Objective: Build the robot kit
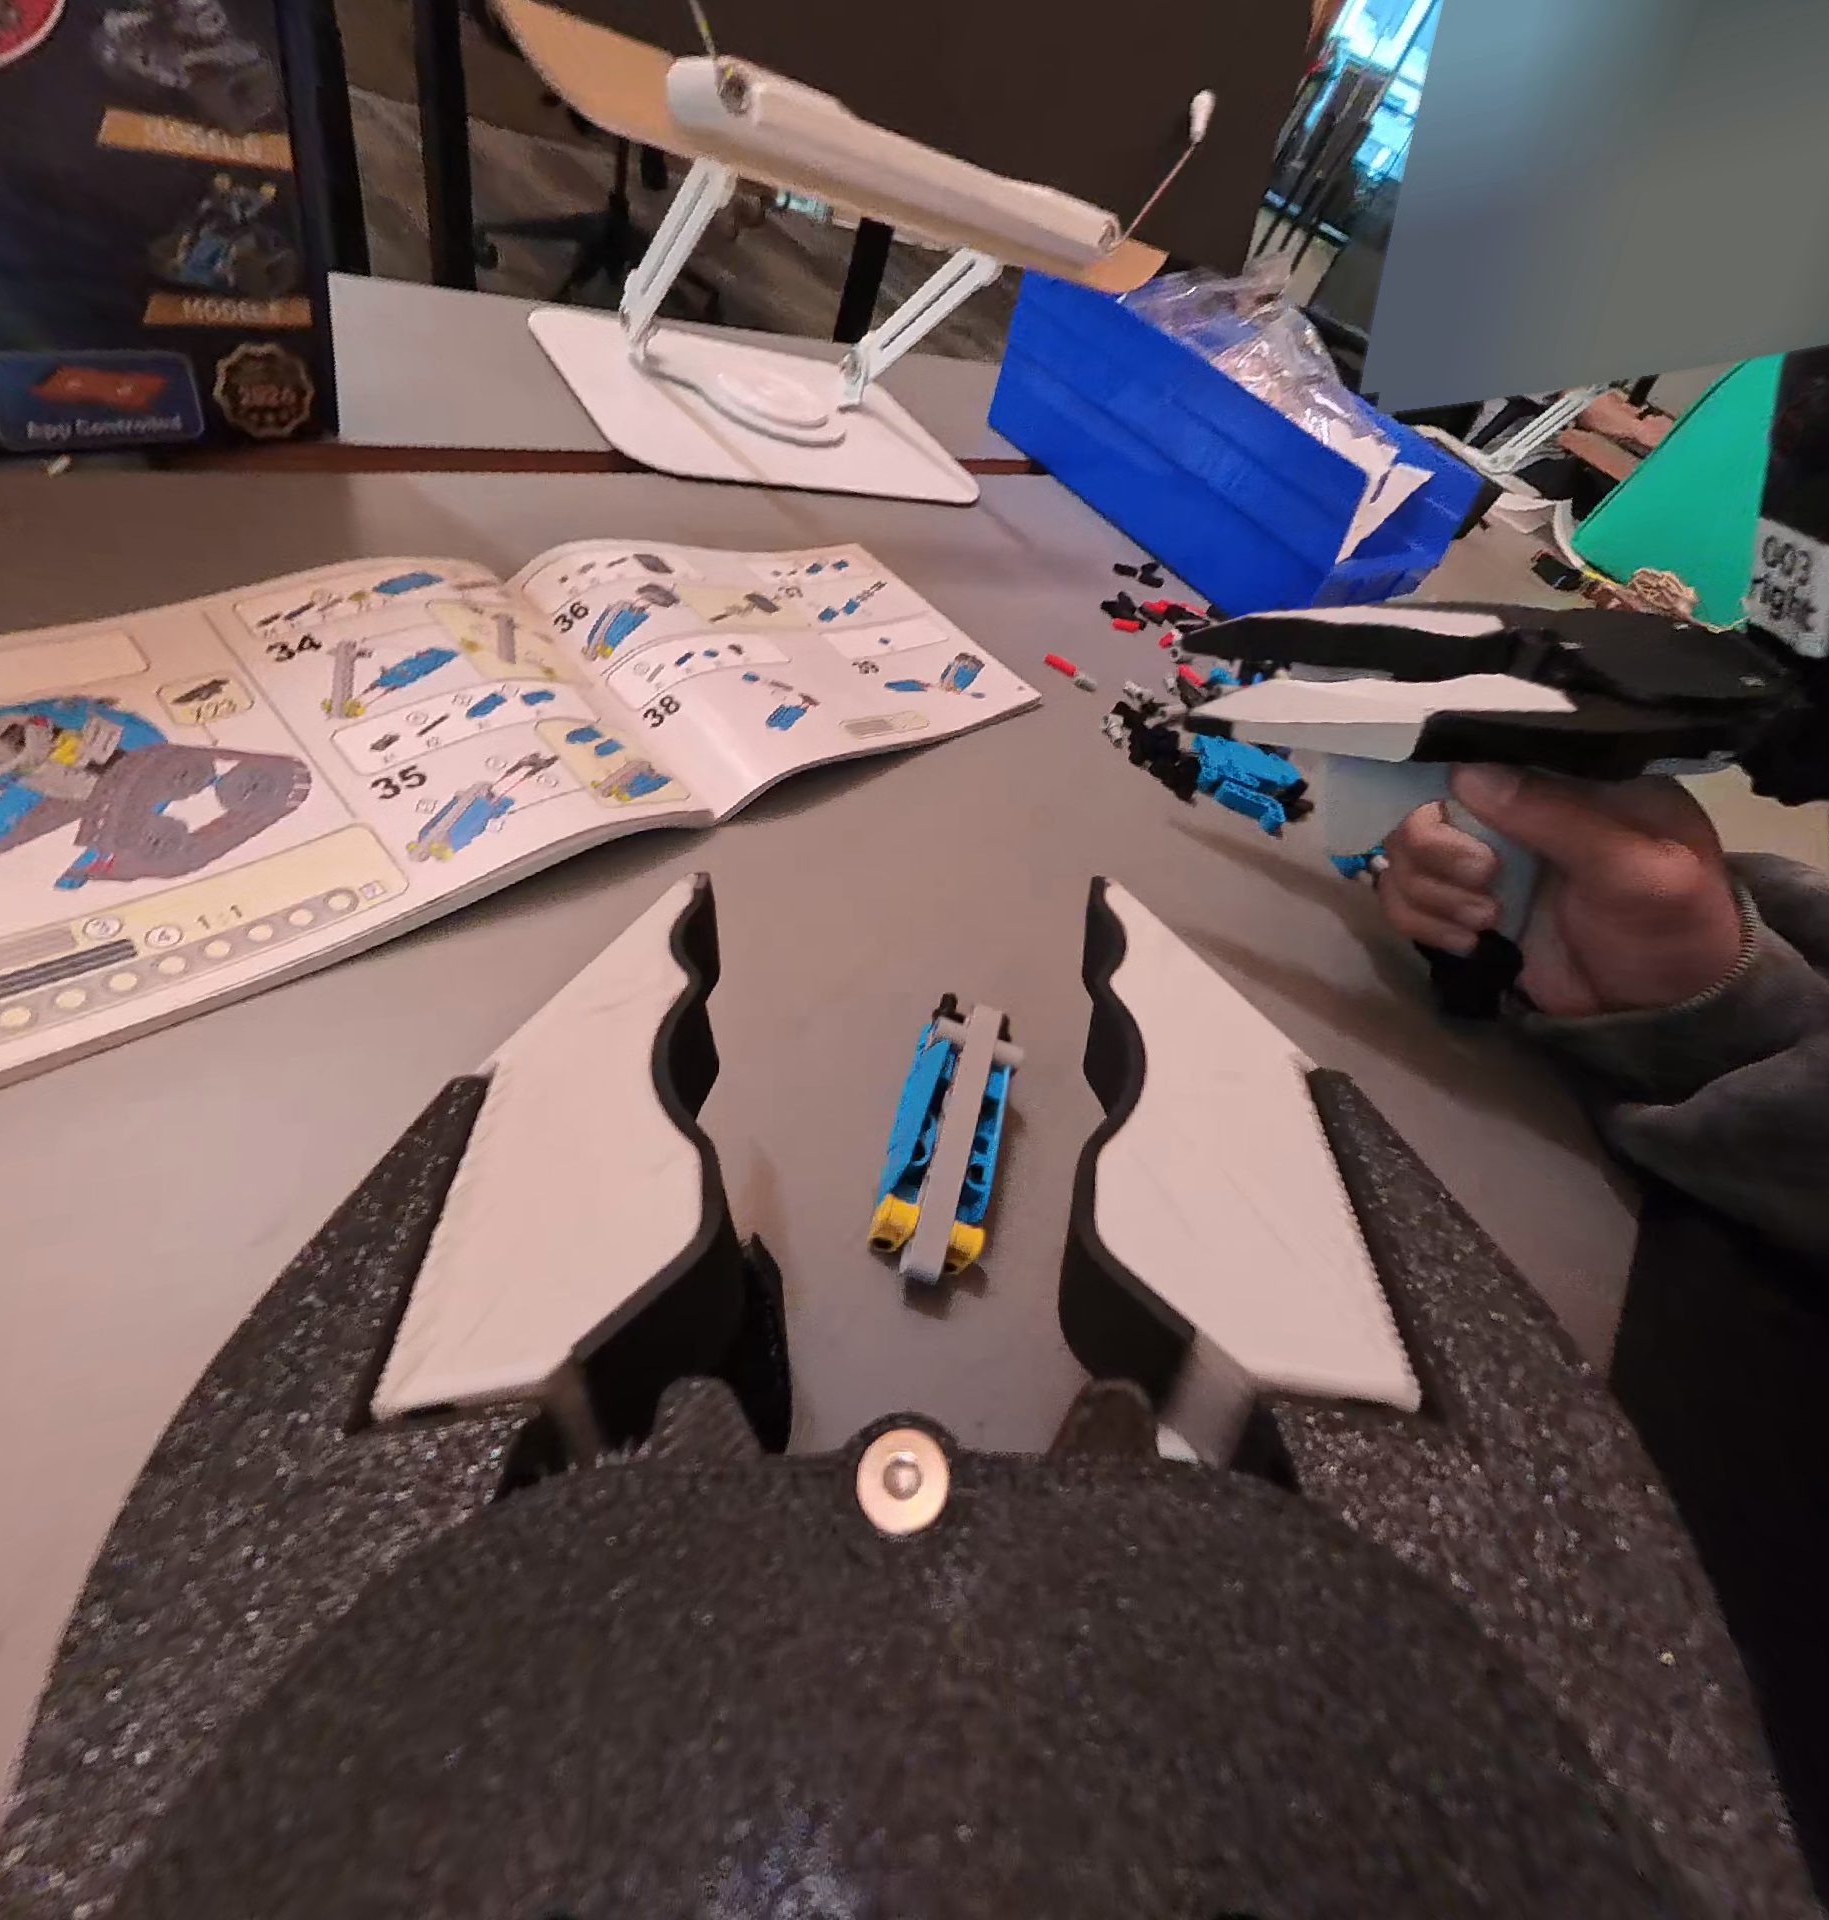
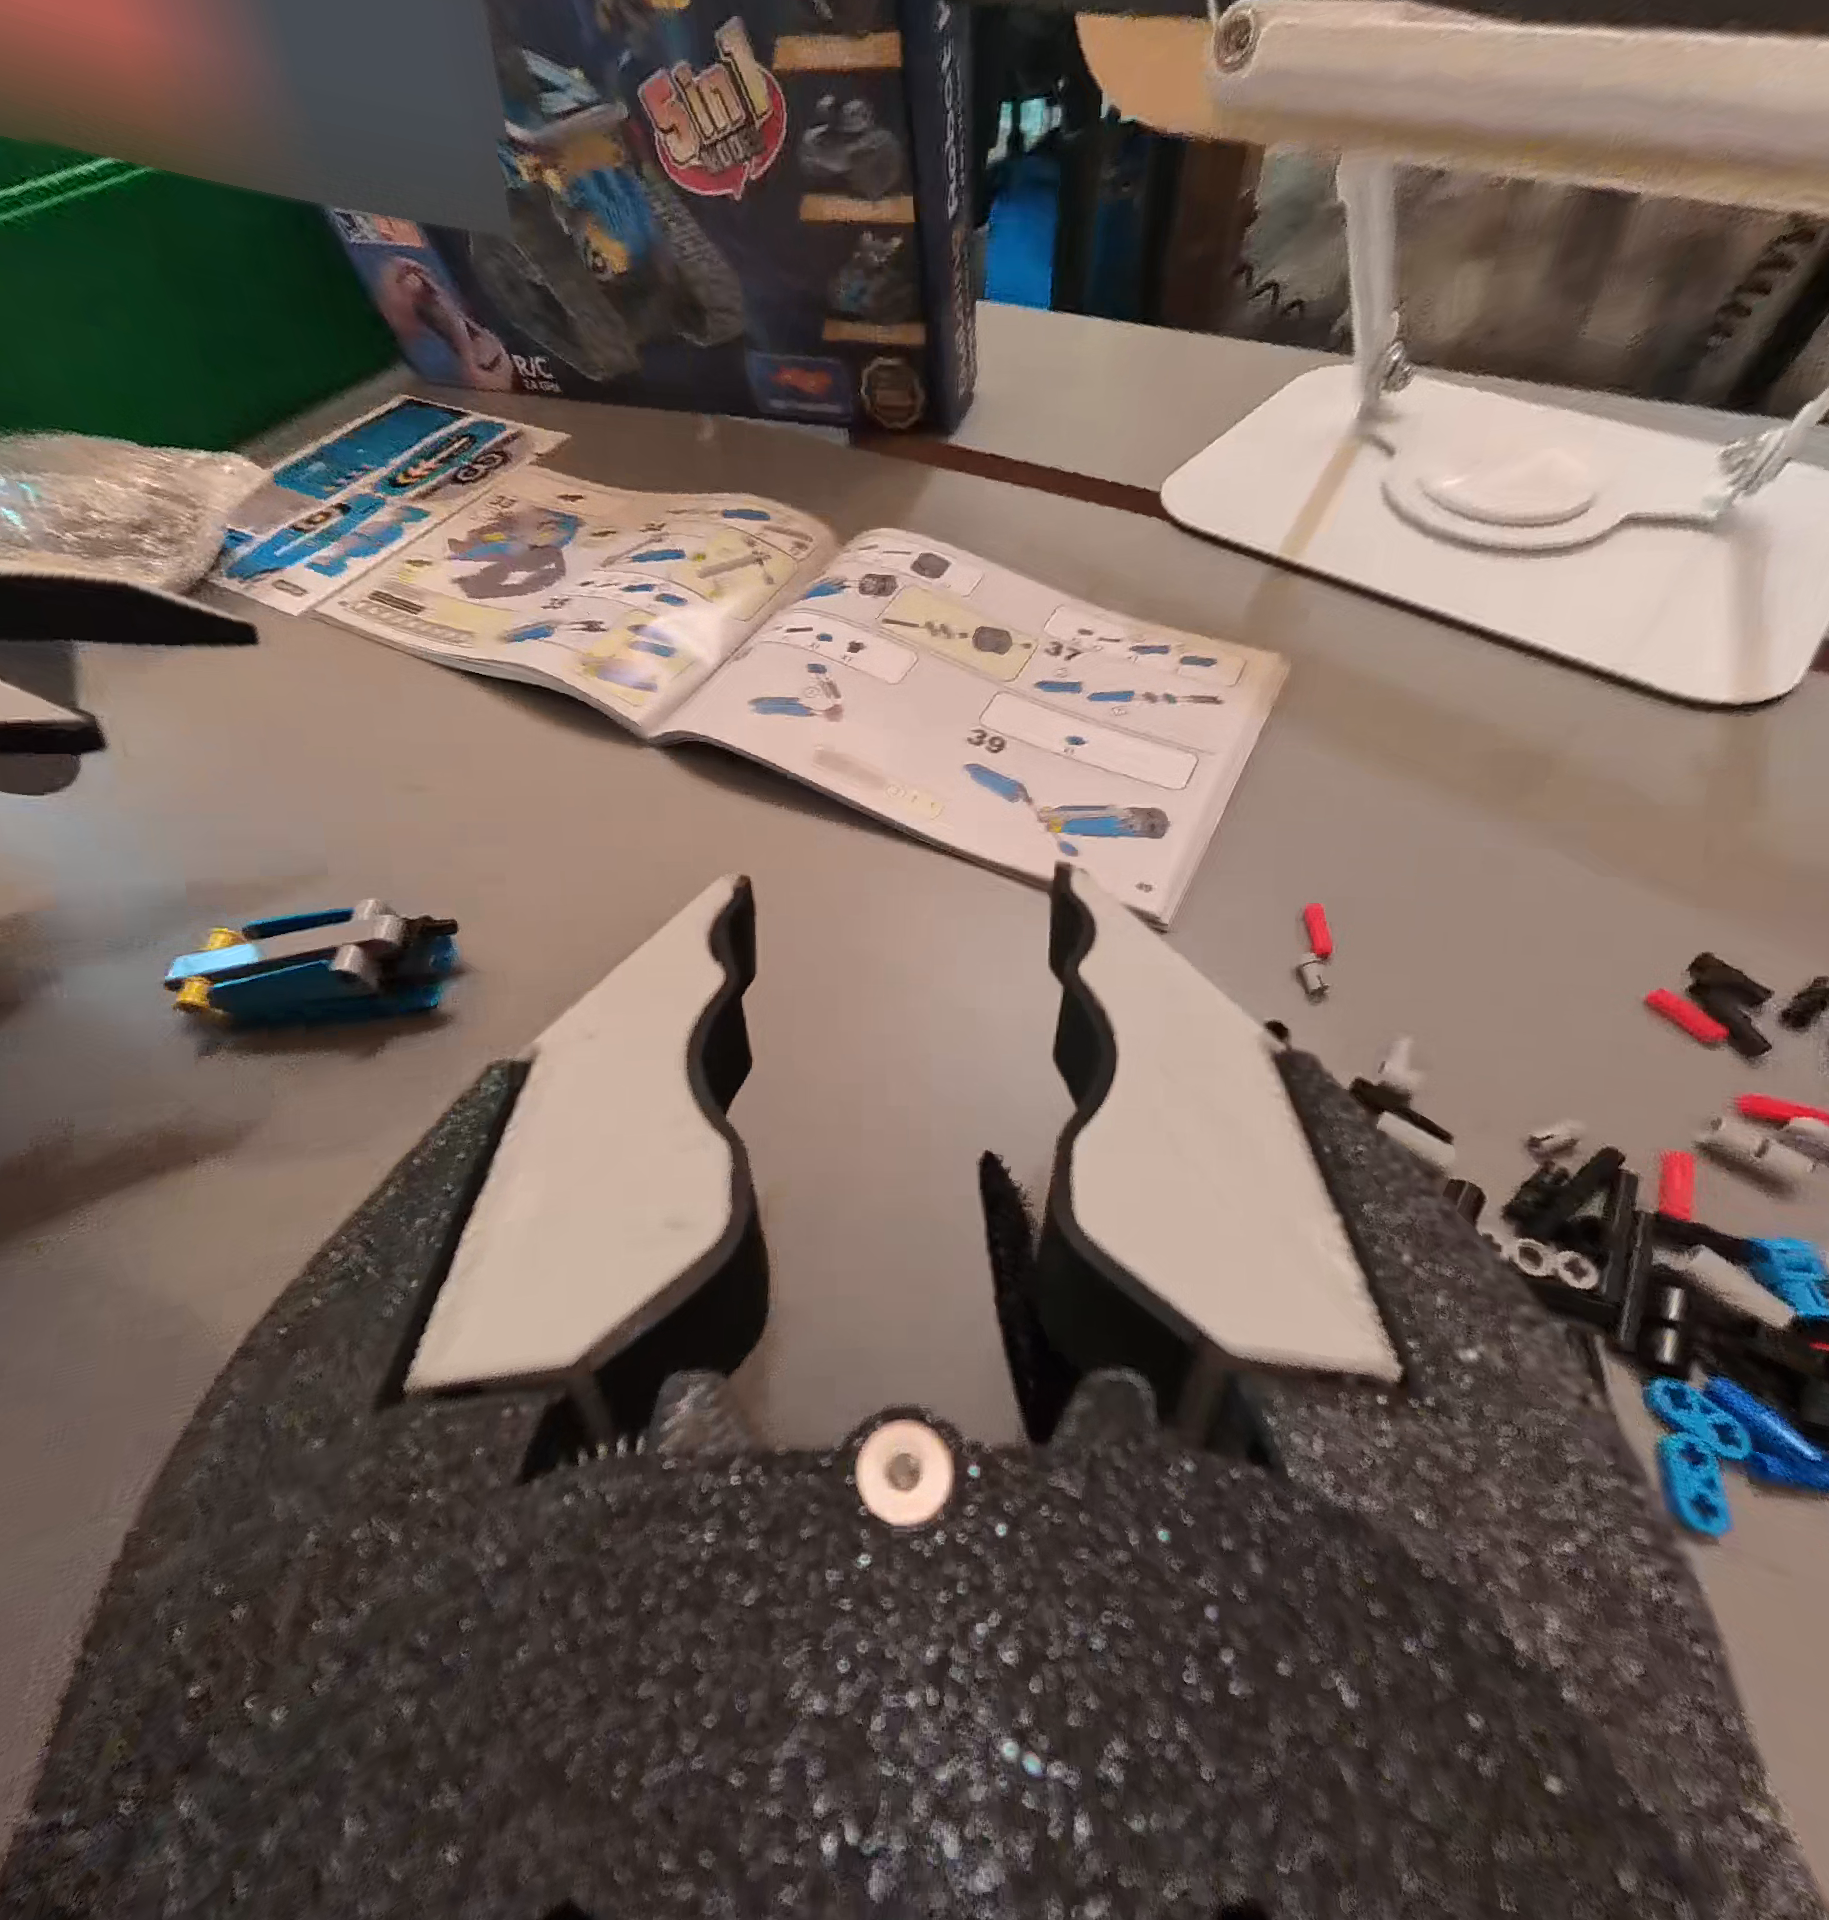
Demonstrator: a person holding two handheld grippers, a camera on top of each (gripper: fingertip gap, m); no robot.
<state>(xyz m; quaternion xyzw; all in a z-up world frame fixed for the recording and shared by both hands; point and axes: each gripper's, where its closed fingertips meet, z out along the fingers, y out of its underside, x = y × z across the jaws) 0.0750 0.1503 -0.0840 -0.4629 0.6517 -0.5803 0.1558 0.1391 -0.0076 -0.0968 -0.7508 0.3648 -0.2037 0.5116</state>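
From the left wrist view, the left tongs (image 1: pixel 897 894) hang wide open over the grey table (image 1: pixel 214 1195), holding nothing. A small blue, grey and yellow brick assembly (image 1: pixel 946 1138) lies flat on the table between the two fingers, nearer the right one, touching neither. To the left an open instruction booklet (image 1: pixel 453 727) lies spread out. Farther back stand a white stand (image 1: pixel 764 416), a blue bin (image 1: pixel 1201 468) with clear plastic in it, and a dark printed box (image 1: pixel 131 229). On the right, a hand (image 1: pixel 1575 894) grips the handle of the right tongs (image 1: pixel 1180 681), whose tips hover over a scatter of loose pieces (image 1: pixel 1201 769); the fingers are slightly apart there, and I cannot tell if anything sits between them.

From the right wrist view, the right tongs (image 2: pixel 902 904) stand open and empty above bare table. The brick assembly (image 2: pixel 312 966) lies well off to the left, under the tips of the left tongs (image 2: pixel 68 675) at the frame's edge. Loose red, black, grey and blue pieces (image 2: pixel 1668 1226) are strewn to the right, beside the right finger. The booklet (image 2: pixel 785 655) lies ahead, the printed box (image 2: pixel 733 208) behind it, the white stand (image 2: pixel 1512 540) at the right.
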